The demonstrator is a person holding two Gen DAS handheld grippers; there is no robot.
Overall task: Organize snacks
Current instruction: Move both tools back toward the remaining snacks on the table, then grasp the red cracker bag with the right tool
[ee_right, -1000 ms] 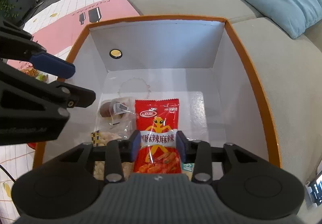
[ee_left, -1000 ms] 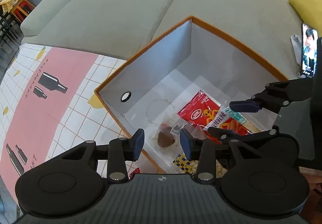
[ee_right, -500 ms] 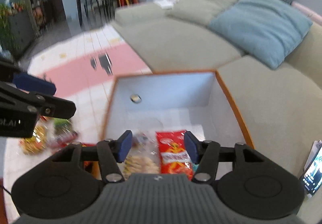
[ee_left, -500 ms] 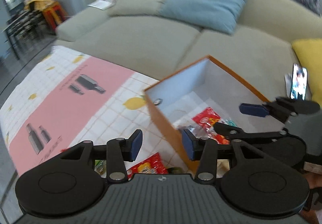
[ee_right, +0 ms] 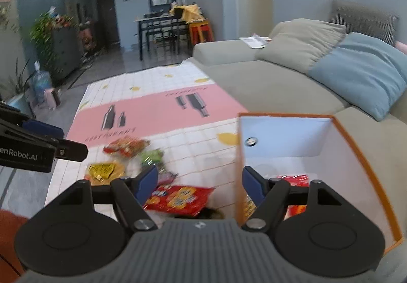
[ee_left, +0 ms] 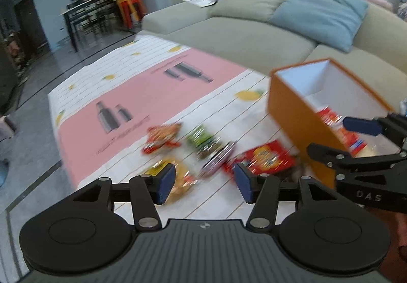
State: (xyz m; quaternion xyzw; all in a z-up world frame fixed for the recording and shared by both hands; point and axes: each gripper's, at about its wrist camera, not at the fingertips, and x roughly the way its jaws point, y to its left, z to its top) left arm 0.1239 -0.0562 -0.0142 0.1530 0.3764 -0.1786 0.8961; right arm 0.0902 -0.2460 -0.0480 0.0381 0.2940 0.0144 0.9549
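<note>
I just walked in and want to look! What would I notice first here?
The orange box, open and white inside, stands by the sofa with red snack bags in it. Left of it, bright snack packets lie scattered on the pink and white mat. Two black tools with blue pads, both open and empty, hover in front.

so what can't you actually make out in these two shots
- Snack packets, left wrist view: motion blur smears every label.
- Orange box contents, both views: mostly hidden by its near wall and the right tool.
- Dark item beside the box, right wrist view: cut off by that tool's body.
</note>
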